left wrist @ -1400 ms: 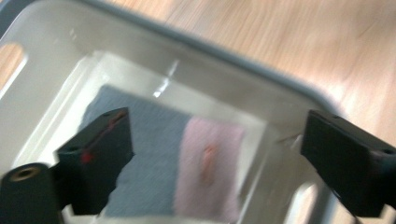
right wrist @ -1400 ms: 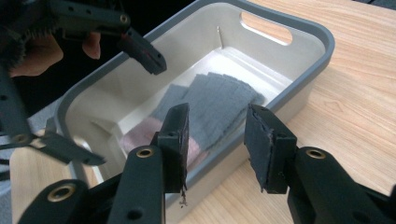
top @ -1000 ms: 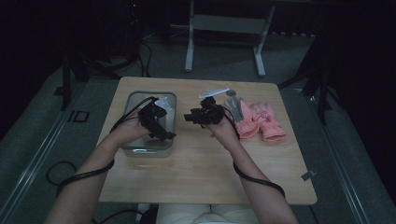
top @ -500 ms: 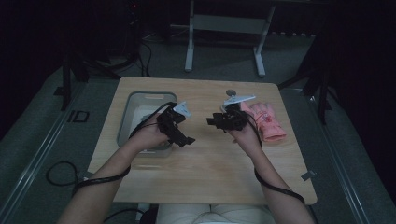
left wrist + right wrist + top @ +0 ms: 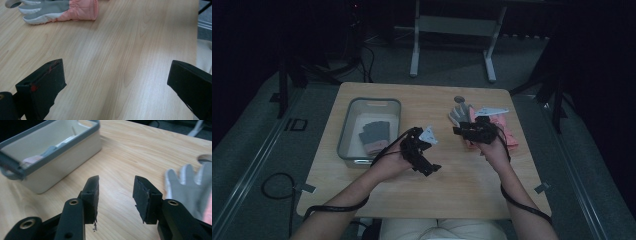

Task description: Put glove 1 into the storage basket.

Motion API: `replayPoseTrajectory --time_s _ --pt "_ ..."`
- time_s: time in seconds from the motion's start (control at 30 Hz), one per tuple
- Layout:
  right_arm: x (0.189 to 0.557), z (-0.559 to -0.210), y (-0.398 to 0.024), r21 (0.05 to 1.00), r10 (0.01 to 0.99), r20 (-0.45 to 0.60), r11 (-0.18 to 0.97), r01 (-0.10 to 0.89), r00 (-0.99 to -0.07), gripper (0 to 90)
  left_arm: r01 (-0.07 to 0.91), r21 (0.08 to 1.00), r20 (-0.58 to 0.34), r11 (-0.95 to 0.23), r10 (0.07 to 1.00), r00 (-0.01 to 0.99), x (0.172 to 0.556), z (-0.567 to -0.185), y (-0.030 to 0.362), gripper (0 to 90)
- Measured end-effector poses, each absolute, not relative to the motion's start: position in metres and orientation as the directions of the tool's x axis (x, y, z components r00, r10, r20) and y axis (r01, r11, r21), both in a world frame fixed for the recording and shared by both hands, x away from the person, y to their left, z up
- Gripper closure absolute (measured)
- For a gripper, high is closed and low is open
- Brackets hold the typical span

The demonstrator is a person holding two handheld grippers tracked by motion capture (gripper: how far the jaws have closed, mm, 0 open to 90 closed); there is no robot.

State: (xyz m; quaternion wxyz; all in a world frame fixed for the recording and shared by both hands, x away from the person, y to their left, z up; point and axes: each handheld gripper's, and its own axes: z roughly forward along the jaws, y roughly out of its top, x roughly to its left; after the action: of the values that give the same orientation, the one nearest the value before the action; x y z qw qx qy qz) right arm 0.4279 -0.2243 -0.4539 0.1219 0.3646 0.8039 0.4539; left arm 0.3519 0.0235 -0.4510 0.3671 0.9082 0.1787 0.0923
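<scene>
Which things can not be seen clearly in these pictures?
- Glove on the table: high view, the right tool and hand cover part; right gripper view, the edge cuts it off.
- Glove in the bin: right gripper view, the bin wall hides most.
- Small round object: high view, too small to identify.

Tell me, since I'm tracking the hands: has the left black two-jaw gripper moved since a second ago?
Yes. The left black two-jaw gripper was over the grey rectangular plastic bin; it now sits right of it, above the bare wooden table.
</scene>
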Motion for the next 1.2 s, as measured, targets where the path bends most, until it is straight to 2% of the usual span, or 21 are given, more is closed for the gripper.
replayPoseTrajectory --time_s 0.13,0.33,0.43,0.57,0.63,0.87,1.1,1.2 --pt "0.428 -0.454 -0.234 0.820 0.714 0.135 0.310 0.482 -0.687 55.5 0.232 0.678 0.084 -0.698 0.386 0.918 0.345 -0.458 0.016 1.1" --pt "0.427 -0.458 -0.250 0.818 0.750 0.121 0.295 0.494 -0.650 54.3 0.259 0.728 0.043 -0.635 0.419 0.907 0.333 -0.469 0.018 1.1" --pt "0.430 -0.459 -0.260 0.821 0.770 0.095 0.297 0.487 -0.631 58.3 0.268 0.733 0.046 -0.626 0.438 0.898 0.326 -0.479 0.023 1.1" --pt "0.440 -0.461 -0.272 0.813 0.790 0.055 0.319 0.487 -0.610 65.8 0.309 0.749 -0.001 -0.586 0.465 0.885 0.317 -0.495 0.029 1.1" --pt "0.447 -0.464 -0.275 0.800 0.795 0.040 0.338 0.496 -0.606 68.4 0.302 0.755 0.026 -0.583 0.486 0.874 0.311 -0.502 0.031 1.1" --pt "0.479 -0.476 -0.263 0.752 0.772 -0.013 0.427 0.503 -0.636 69.5 0.341 0.821 -0.040 -0.458 0.550 0.834 0.291 -0.525 0.042 1.1" --pt "0.507 -0.490 -0.247 0.716 0.754 -0.076 0.496 0.490 -0.652 66.3 0.298 0.836 0.038 -0.461 0.591 0.806 0.279 -0.540 0.042 1.1" --pt "0.516 -0.502 -0.243 0.696 0.766 -0.096 0.508 0.508 -0.635 66.3 0.315 0.847 0.011 -0.428 0.607 0.795 0.276 -0.545 0.041 1.1"
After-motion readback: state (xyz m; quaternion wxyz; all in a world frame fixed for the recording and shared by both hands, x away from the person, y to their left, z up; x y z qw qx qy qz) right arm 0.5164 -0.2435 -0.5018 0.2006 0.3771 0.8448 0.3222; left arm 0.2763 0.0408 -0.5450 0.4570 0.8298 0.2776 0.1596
